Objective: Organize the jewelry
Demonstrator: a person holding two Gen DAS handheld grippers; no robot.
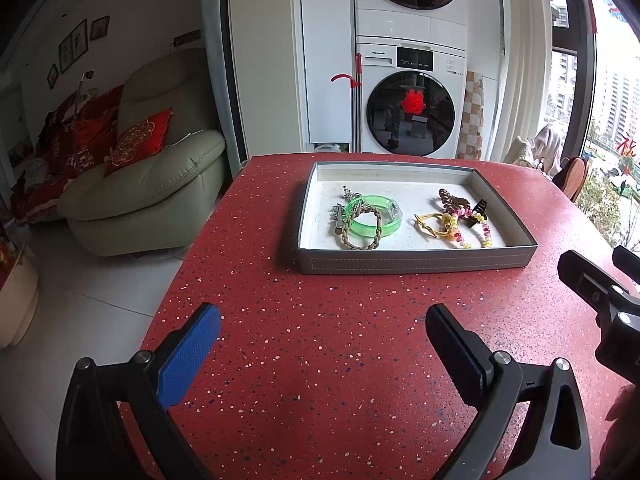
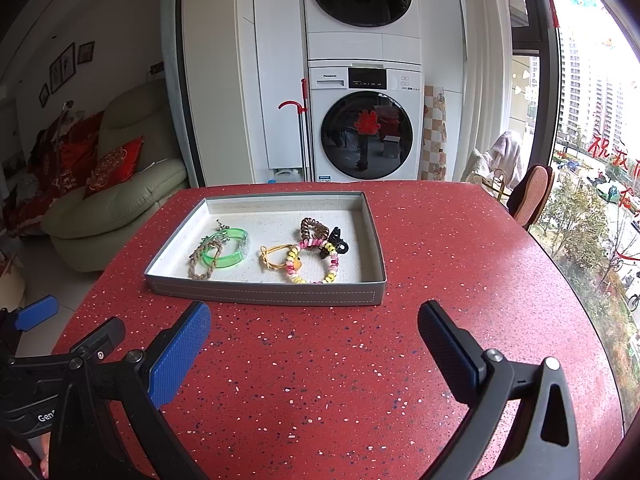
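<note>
A grey shallow tray [image 1: 416, 262] [image 2: 264, 294] sits on the red speckled table. Inside it lie a green bangle [image 1: 394, 220] [image 2: 236, 246], a braided tan band [image 1: 362, 226] [image 2: 204, 260], a yellow cord tie [image 1: 430, 224] [image 2: 272, 258], a pink-and-yellow bead bracelet [image 1: 486, 234] [image 2: 332, 266], a brown coil hair tie [image 1: 452, 200] [image 2: 312, 228] and a black claw clip [image 1: 478, 212] [image 2: 336, 242]. My left gripper [image 1: 324, 332] hovers open in front of the tray, holding nothing. My right gripper [image 2: 316, 328] is open and empty too, just short of the tray's near wall.
The red table [image 1: 320, 360] [image 2: 460, 260] has rounded edges, dropping to white floor on the left. A green armchair [image 1: 160, 184] stands left, stacked washing machines [image 1: 412, 112] behind, a wicker chair [image 2: 532, 196] and window at right. The right gripper's body [image 1: 604, 304] shows at right.
</note>
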